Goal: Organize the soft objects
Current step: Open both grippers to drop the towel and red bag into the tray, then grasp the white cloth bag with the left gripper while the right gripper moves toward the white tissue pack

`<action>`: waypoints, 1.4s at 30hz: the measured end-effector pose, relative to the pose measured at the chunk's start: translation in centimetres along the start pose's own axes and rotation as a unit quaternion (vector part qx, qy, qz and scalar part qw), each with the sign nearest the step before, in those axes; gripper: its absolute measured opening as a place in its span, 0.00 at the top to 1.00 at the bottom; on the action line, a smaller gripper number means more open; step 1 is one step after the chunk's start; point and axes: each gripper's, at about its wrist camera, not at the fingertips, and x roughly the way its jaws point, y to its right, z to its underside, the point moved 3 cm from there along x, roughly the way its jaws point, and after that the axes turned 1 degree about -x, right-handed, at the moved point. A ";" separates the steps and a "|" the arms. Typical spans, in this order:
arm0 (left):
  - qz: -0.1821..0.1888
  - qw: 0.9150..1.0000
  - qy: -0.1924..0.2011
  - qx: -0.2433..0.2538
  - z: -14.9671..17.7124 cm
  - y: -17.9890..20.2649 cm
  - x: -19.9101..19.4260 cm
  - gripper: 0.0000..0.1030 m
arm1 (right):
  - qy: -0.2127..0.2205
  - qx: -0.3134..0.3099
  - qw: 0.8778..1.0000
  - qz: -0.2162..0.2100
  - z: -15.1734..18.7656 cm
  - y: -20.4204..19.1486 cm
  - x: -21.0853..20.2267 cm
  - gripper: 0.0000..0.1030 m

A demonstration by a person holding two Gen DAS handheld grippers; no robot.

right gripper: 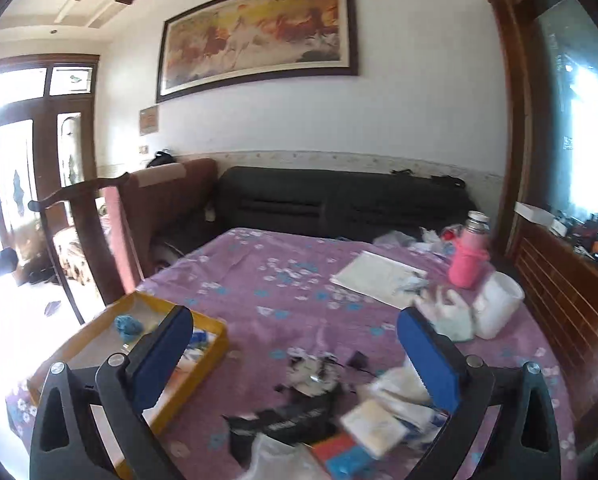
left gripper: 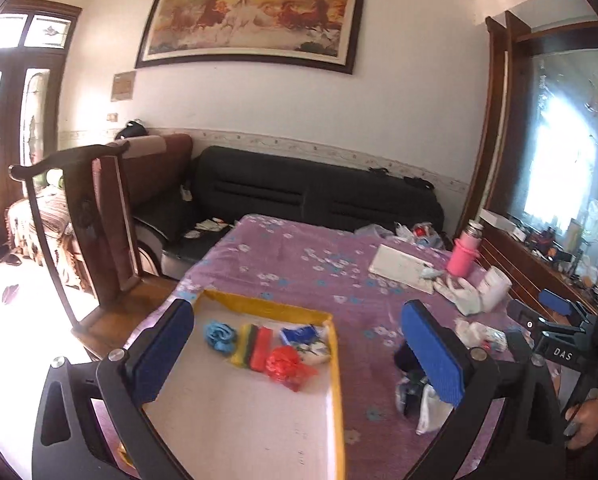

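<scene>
The soft things you have sorted so far, a blue bundle [left gripper: 220, 335], a striped sponge block [left gripper: 255, 346], a red crumpled bag [left gripper: 286, 365] and a blue-and-white packet [left gripper: 303, 338], sit bunched at the far end of the yellow-rimmed tray [left gripper: 267, 305] on the near left of the purple flowered cloth [left gripper: 299, 256]; the rest lies in a loose heap [right gripper: 383, 404] on the near right, beside a black strap [right gripper: 295, 416]. Your left gripper [left gripper: 299, 356] hangs above the tray with its jaws spread wide and nothing between them, and your right gripper [right gripper: 295, 360] stands just as wide and empty over the heap. The heap is blurred, so I cannot say for sure where one piece ends. That is your risk: close on a tangle and you may lift two pieces, or drag the strap along. Reach too far right and you may knock the pink bottle [right gripper: 469, 258] or the white tub [right gripper: 497, 304]. Drop near the tray's rim and a light piece may slide out.
</scene>
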 end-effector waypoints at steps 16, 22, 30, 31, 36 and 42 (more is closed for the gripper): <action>0.062 0.956 -0.242 0.154 13.8 15.4 13.1 0.00 | -0.155 0.180 0.971 0.029 12.0 18.0 -2.3 0.00; 0.048 0.944 -0.276 0.174 16.5 17.4 16.6 0.87 | -0.162 0.188 0.969 0.011 13.3 18.3 -1.8 0.00; 0.133 0.931 -0.305 0.153 18.3 17.0 13.0 0.97 | -0.169 0.201 0.965 0.000 14.1 19.2 -1.9 0.00; 0.141 0.930 -0.303 0.154 18.3 16.7 11.9 0.96 | -0.169 0.202 0.965 0.005 14.2 19.7 -2.0 0.00; 0.167 0.926 -0.297 0.161 17.8 15.9 9.1 0.67 | -0.174 0.219 0.960 0.025 14.7 22.0 -1.8 0.00; 0.133 0.942 -0.241 0.192 16.8 16.4 9.2 0.14 | -0.159 0.257 0.952 0.041 13.7 24.5 -2.2 0.00</action>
